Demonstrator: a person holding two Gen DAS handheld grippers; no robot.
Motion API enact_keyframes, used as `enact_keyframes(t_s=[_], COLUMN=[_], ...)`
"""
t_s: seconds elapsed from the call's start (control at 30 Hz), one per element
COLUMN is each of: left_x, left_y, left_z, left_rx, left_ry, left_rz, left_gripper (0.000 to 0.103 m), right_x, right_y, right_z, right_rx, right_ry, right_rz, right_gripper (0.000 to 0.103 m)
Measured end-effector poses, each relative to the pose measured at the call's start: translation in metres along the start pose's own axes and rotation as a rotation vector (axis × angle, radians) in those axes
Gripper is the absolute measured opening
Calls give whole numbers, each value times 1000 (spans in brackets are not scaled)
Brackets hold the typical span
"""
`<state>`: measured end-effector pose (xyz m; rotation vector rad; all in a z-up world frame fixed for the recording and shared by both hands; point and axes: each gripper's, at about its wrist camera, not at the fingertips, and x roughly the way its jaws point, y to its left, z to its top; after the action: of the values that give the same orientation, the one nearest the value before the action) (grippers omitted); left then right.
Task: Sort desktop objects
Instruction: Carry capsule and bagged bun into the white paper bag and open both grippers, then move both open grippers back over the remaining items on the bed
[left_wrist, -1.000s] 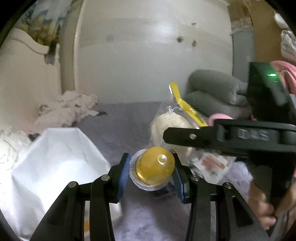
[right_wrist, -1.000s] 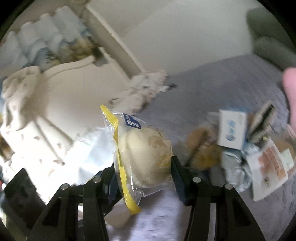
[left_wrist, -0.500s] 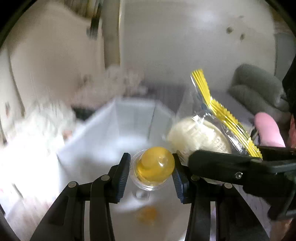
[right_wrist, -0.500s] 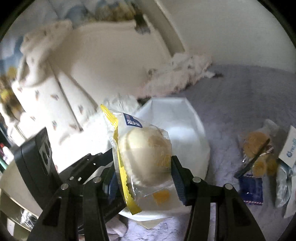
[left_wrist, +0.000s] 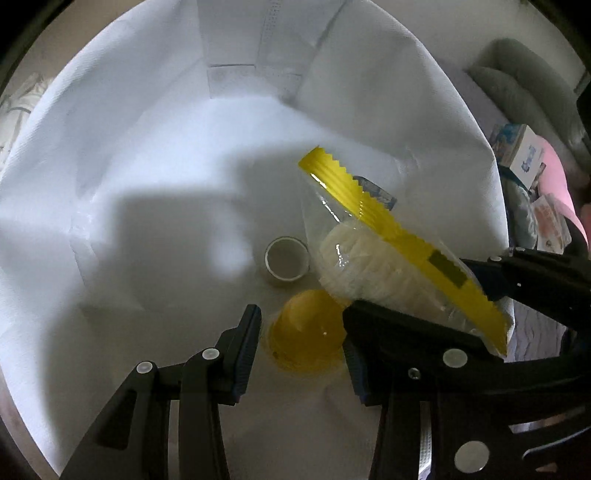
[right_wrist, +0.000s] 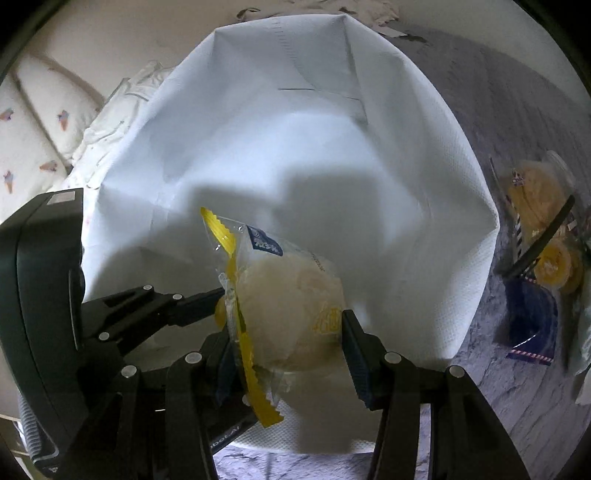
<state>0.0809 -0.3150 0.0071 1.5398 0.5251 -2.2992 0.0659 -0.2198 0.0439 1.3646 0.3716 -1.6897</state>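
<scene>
- Left hand-held gripper (left_wrist: 301, 343) is over the open white bag (left_wrist: 155, 155), its pads clamped on a yellow jelly cup (left_wrist: 306, 332).
- Right hand-held gripper (right_wrist: 286, 354) hangs just beside it, squeezed on a wrapped bun (right_wrist: 288, 314) in clear plastic with a yellow edge.
- A small white cup (left_wrist: 287, 261) lies on the bag's bottom.
- More snack packets (right_wrist: 543, 236) wait on the grey bed cover (right_wrist: 517, 110), right of the bag.

White bin (left_wrist: 110, 155) interior roomy; tape roll (left_wrist: 287, 263) on floor.
</scene>
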Motion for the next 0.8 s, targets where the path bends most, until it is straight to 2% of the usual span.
enact_keyframes(t_s=[0.13,0.2,0.27,0.33,0.4,0.43,0.57,0.7,0.8], left_x=[-4,-11,-17,-29,-43,-51,-62,-72,-84], left_y=[-2,-4,-4,-6,-8,-12,-21,-37,-66], left_z=[1,-2,-3,-2,-1,-2,-2,-11,-5], left_rx=[-26,-37,-48,-48,-40,-35,-16,27,77], left_ry=[0,-9,-21,-61,-122,-158,-250,-318,-388], left_rz=[15,36,43,29,13,-2,-68,-97,-118], left_gripper=[45,52,54,63,88,92,94,94,94], right_x=[0,-5,-13,-24,-35,-41,-63,-82,-107], right_y=[-5,-2,-1,2,-1,-2,-7,-20,-32], right_z=[0,-4,-4,-4,-7,-7,-9,-16,-25], right_rx=[21,20,14,4,3,6,26,58,88], right_ry=[-1,-7,-28,-55,-75,-85,-121,-129,-178], right_rz=[7,13,12,21,35,51,100,120,134], right_gripper=[51,52,56,63,69,71,71,71,71])
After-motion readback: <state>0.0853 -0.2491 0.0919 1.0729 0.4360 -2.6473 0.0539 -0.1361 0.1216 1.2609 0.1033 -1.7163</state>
